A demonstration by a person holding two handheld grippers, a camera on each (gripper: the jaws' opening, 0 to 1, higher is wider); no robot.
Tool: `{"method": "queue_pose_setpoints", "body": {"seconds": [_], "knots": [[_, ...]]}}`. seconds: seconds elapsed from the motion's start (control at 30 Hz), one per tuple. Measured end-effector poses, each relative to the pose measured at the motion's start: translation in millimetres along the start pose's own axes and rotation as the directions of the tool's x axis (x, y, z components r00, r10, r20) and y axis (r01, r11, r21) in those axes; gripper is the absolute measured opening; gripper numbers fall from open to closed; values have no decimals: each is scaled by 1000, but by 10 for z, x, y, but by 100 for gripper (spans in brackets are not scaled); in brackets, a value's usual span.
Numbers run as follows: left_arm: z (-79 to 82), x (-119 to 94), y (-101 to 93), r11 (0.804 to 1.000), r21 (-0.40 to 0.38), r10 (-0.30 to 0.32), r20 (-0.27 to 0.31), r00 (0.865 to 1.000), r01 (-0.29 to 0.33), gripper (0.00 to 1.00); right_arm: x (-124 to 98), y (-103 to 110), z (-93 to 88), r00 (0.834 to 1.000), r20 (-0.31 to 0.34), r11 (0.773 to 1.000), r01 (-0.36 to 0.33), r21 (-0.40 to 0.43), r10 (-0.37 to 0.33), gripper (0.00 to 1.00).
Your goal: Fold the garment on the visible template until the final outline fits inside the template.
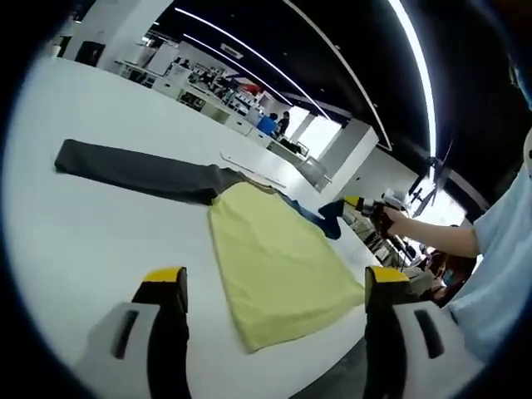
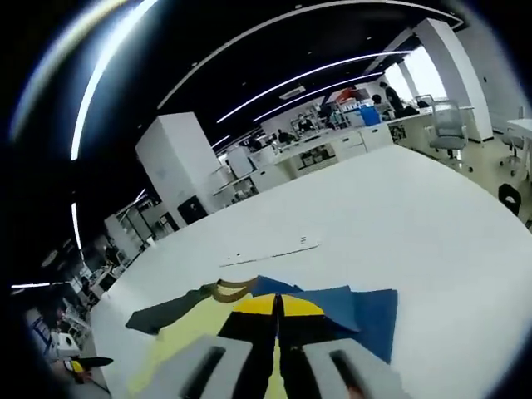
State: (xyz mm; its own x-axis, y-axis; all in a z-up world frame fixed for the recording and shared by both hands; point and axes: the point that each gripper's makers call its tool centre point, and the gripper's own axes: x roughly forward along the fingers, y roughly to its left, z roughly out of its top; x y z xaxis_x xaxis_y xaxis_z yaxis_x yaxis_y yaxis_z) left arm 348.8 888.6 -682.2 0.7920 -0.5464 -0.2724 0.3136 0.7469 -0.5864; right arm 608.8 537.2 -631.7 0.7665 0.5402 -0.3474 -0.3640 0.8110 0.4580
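Lying flat on the white worktop (image 1: 75, 241), garment (image 1: 274, 266) ahead between spread left tongs (image 1: 270, 287); right tongs (image 2: 277, 306) pressed together over it.

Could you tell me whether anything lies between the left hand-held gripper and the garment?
Nothing visible does. Bare white table lies between the open left hand-held gripper and the yellow garment just ahead.

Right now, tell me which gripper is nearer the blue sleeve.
Right. The right gripper is shut at the blue sleeve; the left gripper hangs open over the garment's yellow body, well short of it.
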Motion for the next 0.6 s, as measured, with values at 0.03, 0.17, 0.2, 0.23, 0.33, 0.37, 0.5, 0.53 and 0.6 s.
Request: {"method": "queue_pose_setpoints", "body": {"seconds": [0.03, 0.17, 0.2, 0.23, 0.33, 0.37, 0.5, 0.53, 0.6], "knots": [[9, 1, -10, 1000, 1, -5, 5, 1000, 5, 85, 40, 44, -3, 1000, -1, 1000, -11, 0, 11, 0], [32, 0, -17, 1000, 3, -7, 15, 1000, 7, 84, 254, 301, -14, 997, -15, 998, -70, -10, 70, 0], [35, -1, -10, 1000, 2, -6, 16, 1000, 5, 84, 292, 353, -14, 996, -17, 997, -82, -11, 82, 0], [43, -2, -6, 1000, 0, -5, 20, 1000, 5, 85, 332, 414, -18, 995, -21, 995, -97, -10, 97, 0], [57, -2, 8, 1000, -4, -4, 26, 1000, 4, 84, 469, 651, -27, 988, -39, 988, -149, -24, 148, 0], [64, -3, 11, 1000, -3, -3, 29, 1000, 3, 84, 485, 688, -30, 987, -41, 988, -156, -25, 154, 0], [93, -5, 32, 1000, -7, 2, 40, 999, -2, 84, 636, 1002, -54, 975, -69, 975, -216, -50, 213, 0], [101, -6, 34, 1000, -7, 3, 43, 999, -3, 84, 675, 1091, -60, 970, -75, 970, -234, -59, 229, 0], [112, -11, 37, 1000, -7, 4, 47, 999, -4, 84, 735, 1238, -77, 963, -82, 963, -263, -60, 258, 0]]}}
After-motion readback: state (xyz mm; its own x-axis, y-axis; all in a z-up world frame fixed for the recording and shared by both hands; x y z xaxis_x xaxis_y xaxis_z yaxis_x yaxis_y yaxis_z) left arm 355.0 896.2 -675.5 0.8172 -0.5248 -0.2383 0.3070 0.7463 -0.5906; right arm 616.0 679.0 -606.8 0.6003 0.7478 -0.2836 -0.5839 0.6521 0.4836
